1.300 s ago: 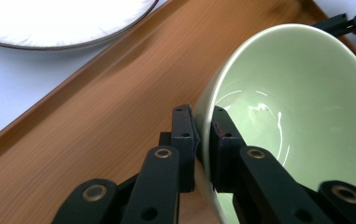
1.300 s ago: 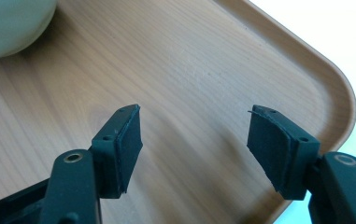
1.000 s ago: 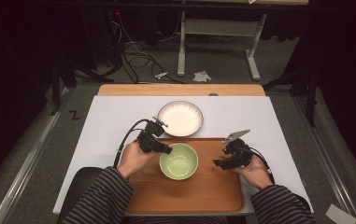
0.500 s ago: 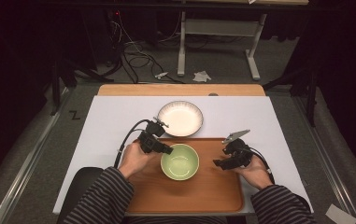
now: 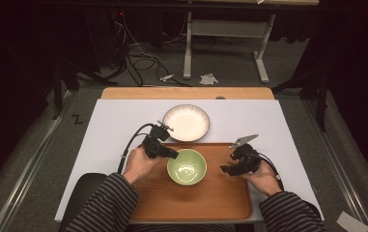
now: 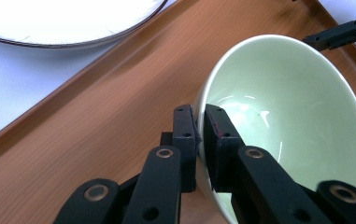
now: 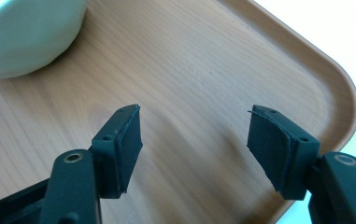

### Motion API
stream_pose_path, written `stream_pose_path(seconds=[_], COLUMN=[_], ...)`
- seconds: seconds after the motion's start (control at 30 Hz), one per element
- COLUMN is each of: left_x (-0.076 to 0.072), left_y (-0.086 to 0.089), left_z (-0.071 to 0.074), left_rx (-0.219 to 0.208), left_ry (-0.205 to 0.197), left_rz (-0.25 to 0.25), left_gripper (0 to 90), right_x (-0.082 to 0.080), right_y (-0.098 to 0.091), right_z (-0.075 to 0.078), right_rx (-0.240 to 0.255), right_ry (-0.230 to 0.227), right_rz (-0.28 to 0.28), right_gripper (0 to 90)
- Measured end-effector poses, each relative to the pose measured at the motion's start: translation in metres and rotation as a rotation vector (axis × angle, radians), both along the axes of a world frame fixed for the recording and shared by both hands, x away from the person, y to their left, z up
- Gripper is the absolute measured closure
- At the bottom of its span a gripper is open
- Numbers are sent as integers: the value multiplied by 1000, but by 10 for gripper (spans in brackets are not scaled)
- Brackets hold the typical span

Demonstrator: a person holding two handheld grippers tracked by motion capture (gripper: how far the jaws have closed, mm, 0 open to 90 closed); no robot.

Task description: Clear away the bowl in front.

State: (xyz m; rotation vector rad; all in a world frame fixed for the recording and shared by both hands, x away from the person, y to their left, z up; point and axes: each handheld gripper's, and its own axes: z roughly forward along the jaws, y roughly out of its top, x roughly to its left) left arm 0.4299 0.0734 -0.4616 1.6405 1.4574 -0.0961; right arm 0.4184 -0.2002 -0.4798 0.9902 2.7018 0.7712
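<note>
Green bowl [image 5: 187, 166] sits on the wooden tray [image 5: 191, 205], roughly mid-tray toward its far edge, and the left gripper [image 6: 199, 140] is pinching the bowl's rim, one jaw inside and one outside. Right gripper [image 7: 192, 149] hangs over the tray near its right edge with jaws spread wide, nothing between them, bowl off to its side. White plate [image 5: 186, 122] is on the table's white sheet just past the tray's far edge
</note>
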Motion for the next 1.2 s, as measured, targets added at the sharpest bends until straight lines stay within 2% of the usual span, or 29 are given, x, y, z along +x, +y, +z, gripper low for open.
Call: stream_pose_path(seconds=[0.43,0.57,0.7,1.0,1.2], left_x=[-2,-3,-5,-6,-8], left_y=[-1,-1,-1,0,2], left_z=[-1,0,1,5,10], left_rx=[-2,-17,-20,-34,-52], left_ry=[-14,-28,-38,-67,-82], left_rz=[4,12,0,13,22], left_gripper=[836,818,771,604,571], right_x=[0,0,0,-1,-1], right_y=[0,0,0,0,0], right_z=[0,0,1,1,1], right_rx=[0,-1,2,-2,-2], right_ry=[4,-2,-1,-2,-2], right_rz=[-4,-1,-5,-6,-6], right_gripper=[366,367,367,367,367])
